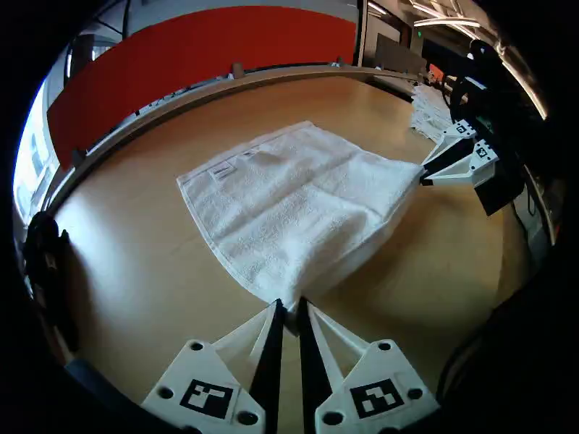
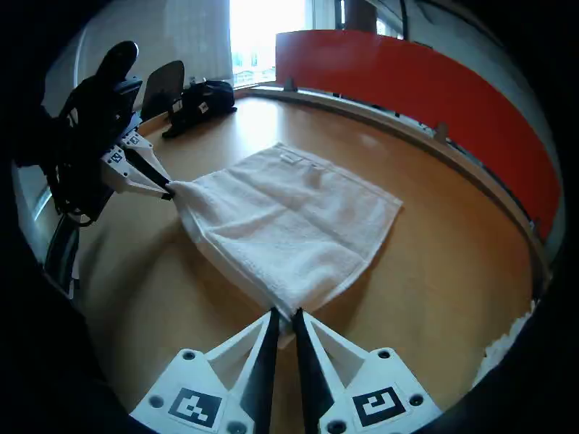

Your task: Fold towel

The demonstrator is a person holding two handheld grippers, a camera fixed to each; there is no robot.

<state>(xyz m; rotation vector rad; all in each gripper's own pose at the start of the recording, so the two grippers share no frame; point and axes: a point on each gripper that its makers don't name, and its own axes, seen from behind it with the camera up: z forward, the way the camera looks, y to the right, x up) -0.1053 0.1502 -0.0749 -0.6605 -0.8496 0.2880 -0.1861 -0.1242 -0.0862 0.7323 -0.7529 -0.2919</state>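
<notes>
my left gripper [image 1: 289,307] has its two fingers pressed together on one near corner of the white towel [image 1: 297,199], the cloth pinched between the tips. my right gripper [image 2: 284,315] is clamped the same way on the neighbouring corner. the edge between those two corners is raised off the wooden table [image 1: 145,275], and the rest of the towel slopes down and lies flat on it, doubled over, with a small label [image 1: 221,171] at its far edge. a red panel [image 1: 203,54] runs behind the table's far rim. a stack of white cloths [image 1: 428,108] sits at one end, and a black bag [image 2: 203,101] rests near the window end.
</notes>
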